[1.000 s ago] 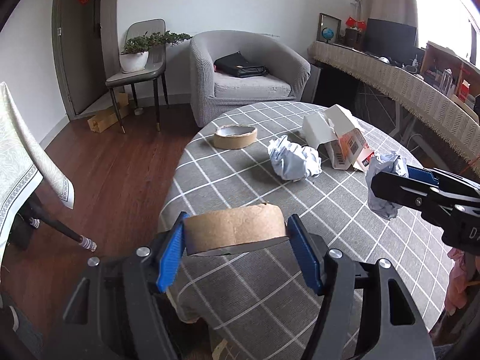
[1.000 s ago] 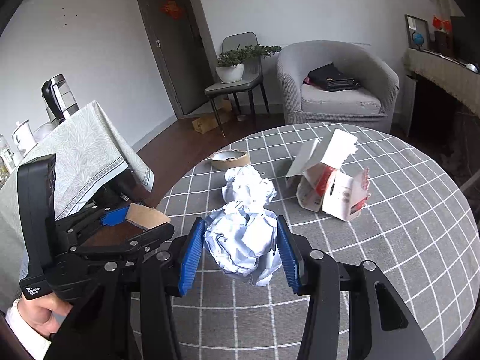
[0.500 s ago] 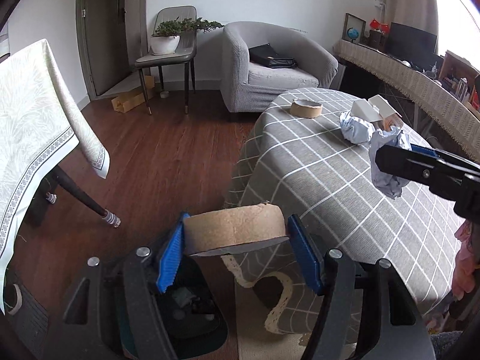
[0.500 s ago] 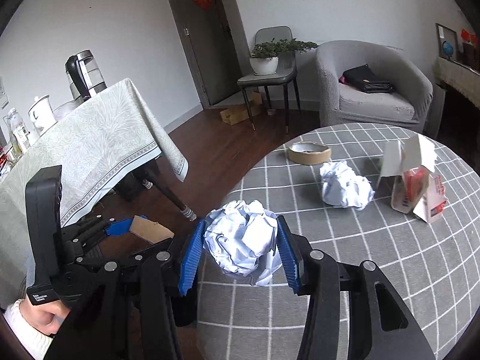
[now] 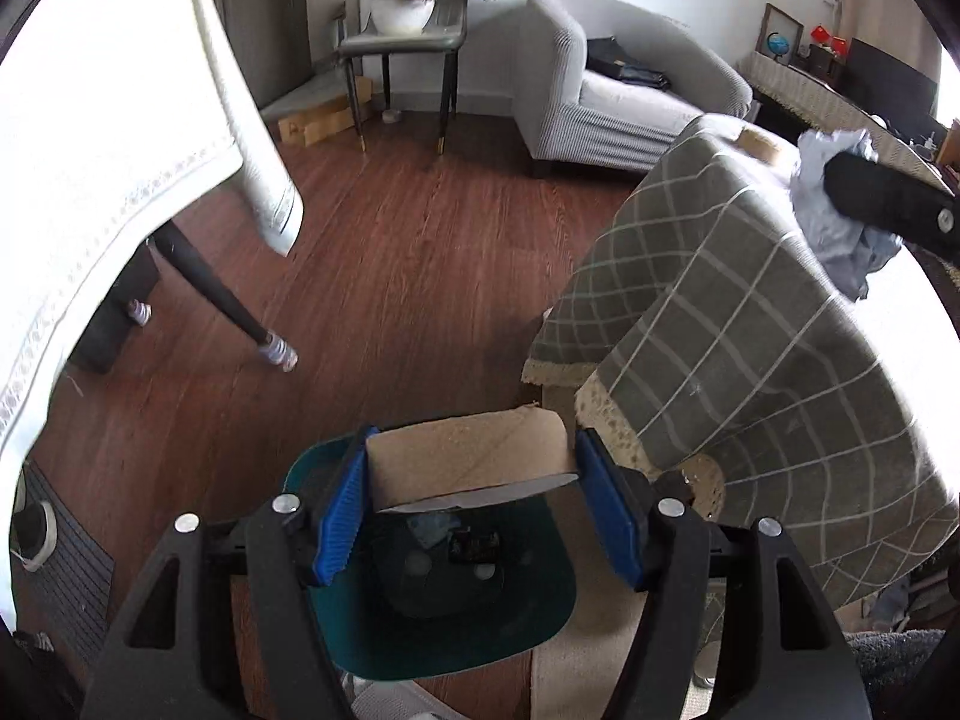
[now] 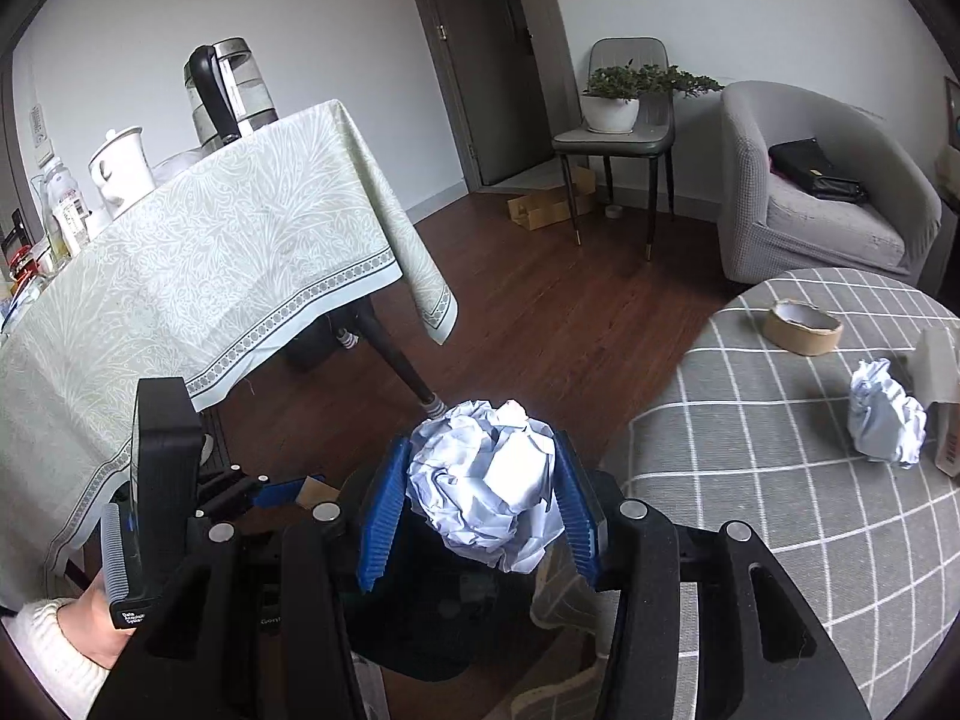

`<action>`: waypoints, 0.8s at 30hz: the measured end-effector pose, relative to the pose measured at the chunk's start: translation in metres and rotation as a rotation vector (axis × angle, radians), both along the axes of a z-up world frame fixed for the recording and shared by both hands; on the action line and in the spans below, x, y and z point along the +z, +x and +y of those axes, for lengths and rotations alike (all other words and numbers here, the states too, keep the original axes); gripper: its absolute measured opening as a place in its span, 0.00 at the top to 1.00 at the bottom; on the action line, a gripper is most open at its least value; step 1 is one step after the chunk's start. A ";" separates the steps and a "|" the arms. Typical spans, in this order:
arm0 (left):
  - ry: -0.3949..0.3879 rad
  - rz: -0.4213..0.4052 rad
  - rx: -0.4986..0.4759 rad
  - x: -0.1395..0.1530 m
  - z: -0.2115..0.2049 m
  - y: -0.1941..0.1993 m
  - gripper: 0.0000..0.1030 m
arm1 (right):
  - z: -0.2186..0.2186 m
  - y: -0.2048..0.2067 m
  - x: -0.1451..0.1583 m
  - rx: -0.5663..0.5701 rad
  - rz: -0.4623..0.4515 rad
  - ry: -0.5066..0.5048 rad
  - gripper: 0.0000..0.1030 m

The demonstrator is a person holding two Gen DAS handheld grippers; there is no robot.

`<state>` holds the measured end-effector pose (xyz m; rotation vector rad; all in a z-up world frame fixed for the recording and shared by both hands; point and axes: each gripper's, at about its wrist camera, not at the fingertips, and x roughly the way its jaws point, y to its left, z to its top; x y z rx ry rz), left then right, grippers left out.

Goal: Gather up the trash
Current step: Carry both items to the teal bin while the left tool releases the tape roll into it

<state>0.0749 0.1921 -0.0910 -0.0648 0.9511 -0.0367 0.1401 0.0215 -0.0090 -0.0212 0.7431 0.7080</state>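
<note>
Landmark: dark teal waste bin, standing on the wood floor at the foot of the round table.
Round table: covered in a grey checked cloth whose edge hangs down just beside the bin, on its right in the left wrist view.
Side table: draped in a pale green patterned cloth, well apart from the bin, across a strip of floor; one dark leg shows beneath it.
Bin contents: a few small dark and pale items lie on the bottom; too dim and blurred to name.
Left gripper: blue pads clamped on either end of the cardboard tape core, pressing its sides. The core sits level between the pads, directly above the bin's open mouth, not touching the rim.
Right gripper: pads pressed against both sides of the crumpled paper ball. The ball bulges above and below the pads and hangs over the bin's dark interior, seen under it in the right wrist view.
Relation of the two tools: the left gripper appears at the left of the right wrist view, near the bin, with the brown core showing at its blue tip.
Remaining trash on the table, well apart from the bin: a second tape core, a second paper ball, and an opened carton at the frame edge, only partly visible.
</note>
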 end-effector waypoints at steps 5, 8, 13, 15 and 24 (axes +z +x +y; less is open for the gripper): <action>-0.004 0.056 0.021 -0.019 0.019 -0.002 0.33 | 0.028 0.002 -0.009 0.032 0.017 -0.015 0.53; 0.002 0.088 0.022 -0.030 0.028 -0.003 0.33 | 0.043 0.003 -0.013 0.050 0.026 -0.018 0.53; 0.009 0.143 0.022 -0.048 0.042 -0.007 0.31 | 0.065 0.004 -0.017 0.078 0.031 -0.024 0.53; 0.023 0.154 0.022 -0.054 0.046 -0.009 0.30 | 0.074 0.004 -0.021 0.087 0.036 -0.028 0.53; 0.011 0.146 0.046 -0.054 0.070 -0.020 0.21 | 0.107 0.005 -0.040 0.128 0.063 -0.065 0.53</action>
